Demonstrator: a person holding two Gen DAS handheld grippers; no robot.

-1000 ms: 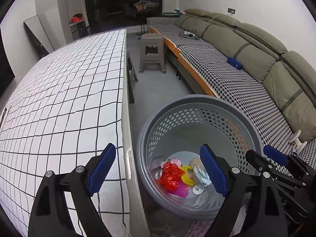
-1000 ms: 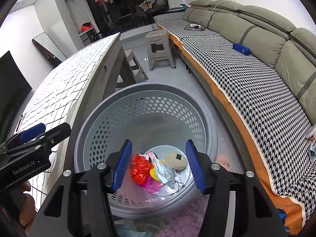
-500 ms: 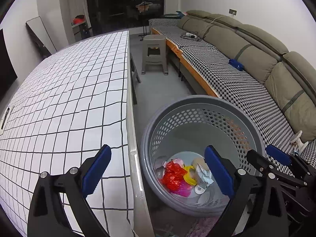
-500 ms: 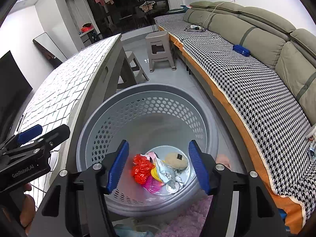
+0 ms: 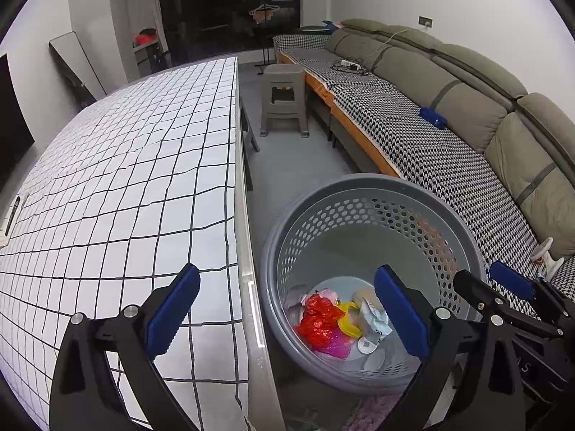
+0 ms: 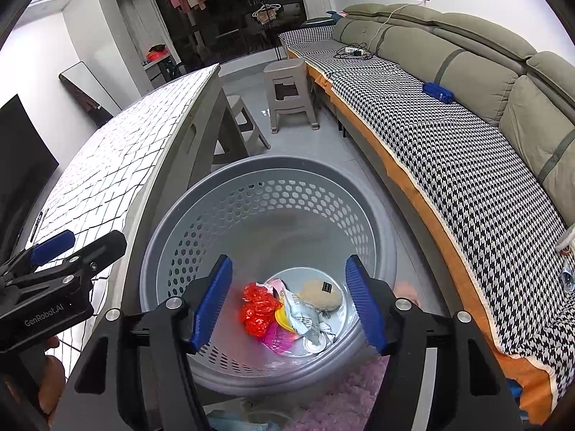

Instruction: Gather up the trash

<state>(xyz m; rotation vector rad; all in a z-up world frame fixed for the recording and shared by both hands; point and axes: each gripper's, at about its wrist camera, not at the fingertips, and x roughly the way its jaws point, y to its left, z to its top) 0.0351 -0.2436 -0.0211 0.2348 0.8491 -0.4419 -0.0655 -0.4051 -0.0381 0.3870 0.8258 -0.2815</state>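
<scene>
A grey perforated basket (image 5: 363,183) stands on the floor beside the table; it also shows in the right wrist view (image 6: 273,168). Trash lies at its bottom: a red crumpled wrapper (image 5: 318,318) (image 6: 255,310), a yellow piece (image 5: 346,318), a pink wrapper (image 6: 278,336), a pale foil packet (image 6: 300,314) and a tan sponge (image 6: 320,294). My left gripper (image 5: 287,310) is open and empty, spanning the table edge and the basket. My right gripper (image 6: 289,303) is open and empty above the basket.
A table with a white grid cloth (image 5: 125,179) lies left of the basket. A long sofa with a houndstooth cover (image 5: 431,143) runs along the right. A grey plastic stool (image 5: 284,97) stands beyond. A pink rug (image 6: 345,395) lies under the basket.
Both grippers have drawn up and back from the basket a little. Both stay open and empty. The trash in the basket has not moved.
</scene>
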